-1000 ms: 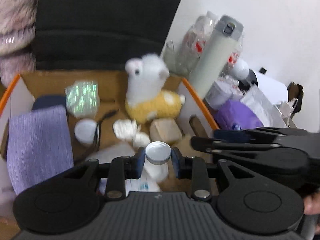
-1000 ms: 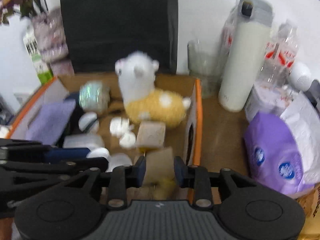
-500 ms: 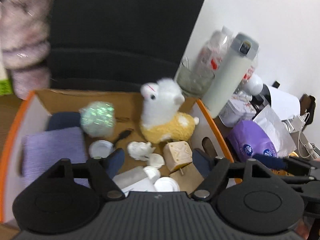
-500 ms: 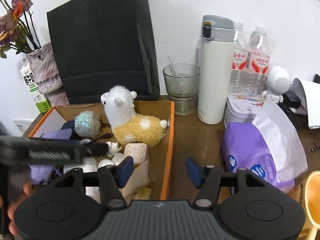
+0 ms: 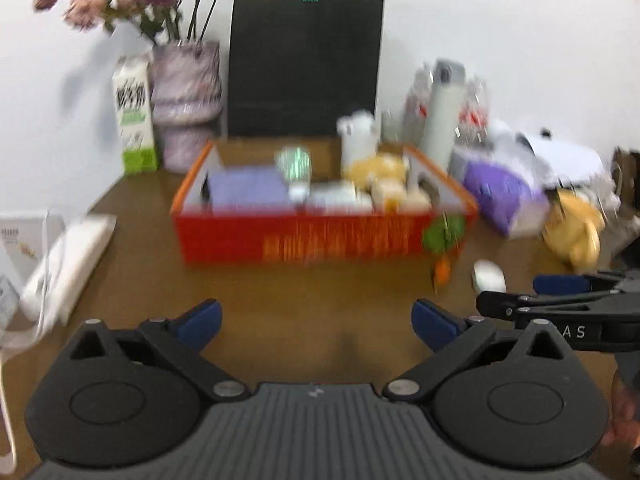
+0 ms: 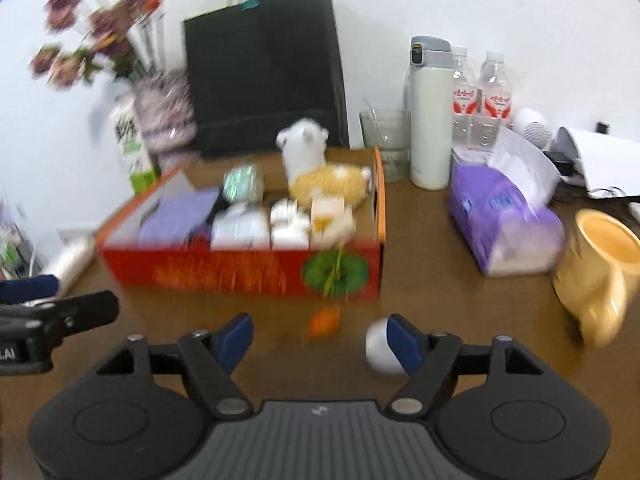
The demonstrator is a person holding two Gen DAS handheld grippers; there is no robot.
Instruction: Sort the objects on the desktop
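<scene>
Left tongs [image 5: 316,320] and right tongs [image 6: 320,338] spread, empty, near the box [image 6: 240,272] front edge.

Both wrist views look forward, low over the wooden table [image 5: 312,308], toward the back wall. Each faces the red box [image 6: 240,272] from its near side; the right wrist view sits further right (yellow mug [image 6: 600,268] close by). They share box, black bag [image 5: 304,64] and flowers [image 6: 92,28].

I count 1 red box [image 6: 240,274], 2 water bottles [image 6: 482,96], 1 white flask [image 6: 430,120], 1 black bag [image 6: 264,72], 1 yellow mug [image 6: 596,268], 1 plush alpaca [image 6: 320,172].
</scene>
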